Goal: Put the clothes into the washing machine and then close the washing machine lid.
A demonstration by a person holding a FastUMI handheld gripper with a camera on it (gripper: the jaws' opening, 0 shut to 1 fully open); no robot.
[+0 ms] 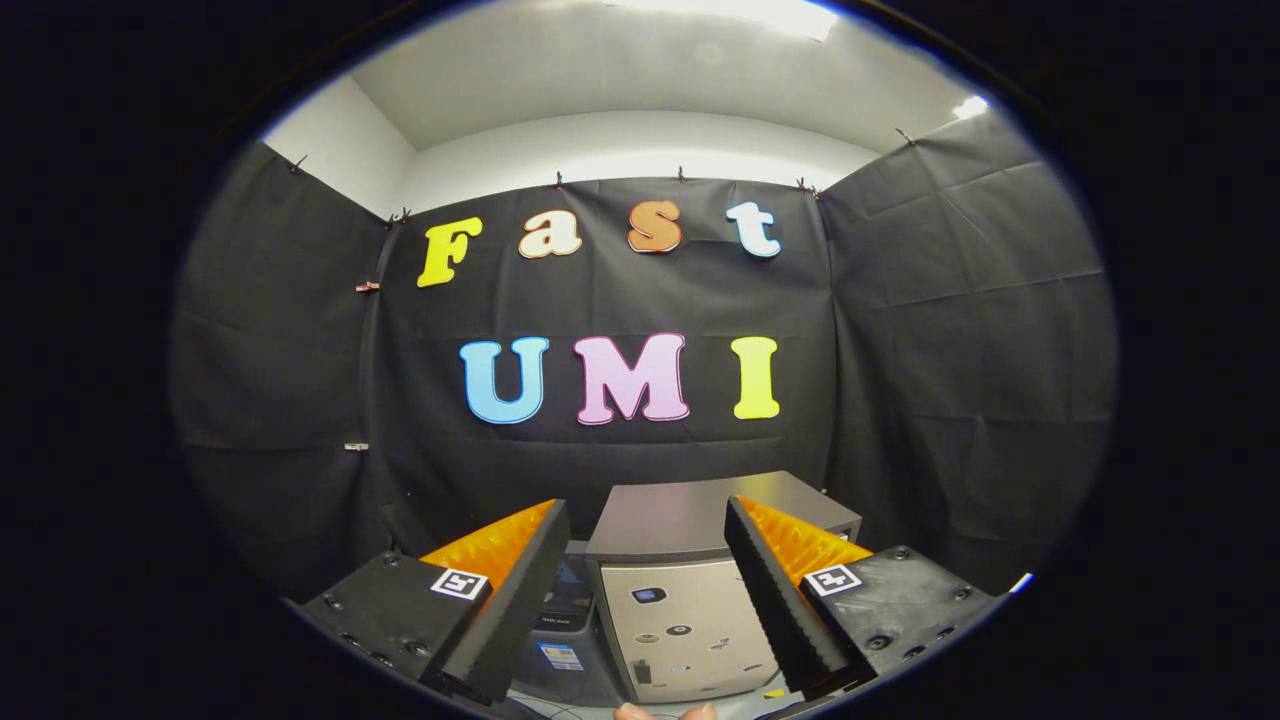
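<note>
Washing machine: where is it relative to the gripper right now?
In the gripper view, the washing machine sits just ahead of the open gripper, framed between its two fingers, with the black cloth wall behind it.

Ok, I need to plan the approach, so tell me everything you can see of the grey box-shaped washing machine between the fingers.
The grey box-shaped washing machine stands just ahead of the open gripper, seen between its two spread fingers, against the black cloth wall. Its flat dark top looks closed. The paler, metallic-looking front panel carries a small dark display and several stickers or buttons, too small to make out. Neither finger touches it. A darker unit sits beside it.
</note>
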